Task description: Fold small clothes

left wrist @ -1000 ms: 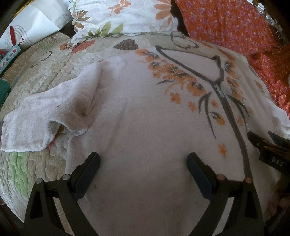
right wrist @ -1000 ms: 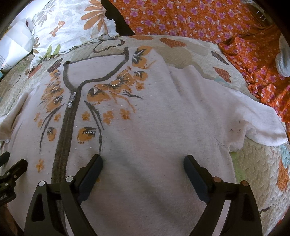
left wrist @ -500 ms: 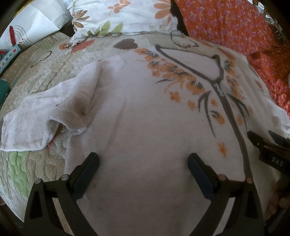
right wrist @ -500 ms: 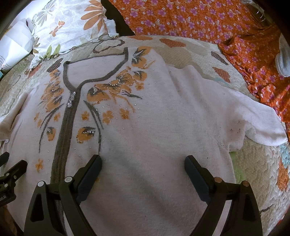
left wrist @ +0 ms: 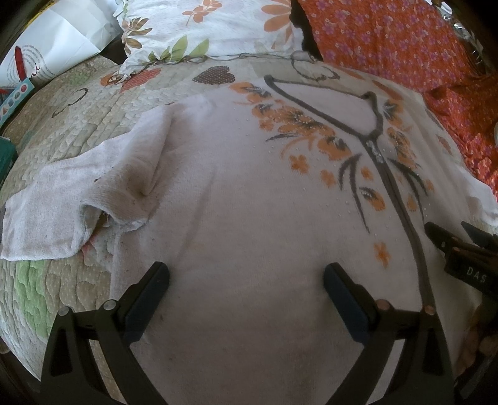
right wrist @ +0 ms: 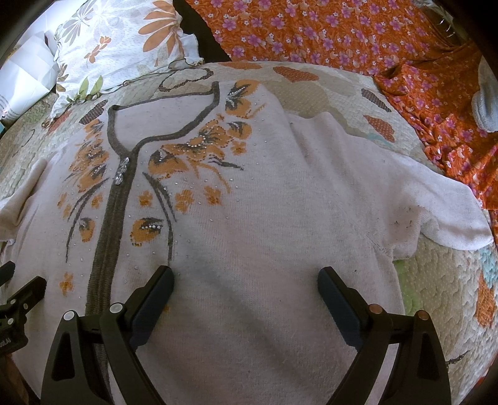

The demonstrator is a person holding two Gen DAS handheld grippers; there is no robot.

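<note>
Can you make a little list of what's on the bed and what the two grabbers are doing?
top: white top with orange flowers, spread flat on the quilt
sleeves: both spread out to the sides
left gripper: open, over the top's lower part, holding nothing
right gripper: open, over the top's lower part, holding nothing
behind: flowered pillow, orange cloth
folding: not begun

A quilted bedspread (left wrist: 77, 124), floral pillow (left wrist: 211, 28) and orange flowered cloth (right wrist: 342, 34), seemingly daylit.
</note>
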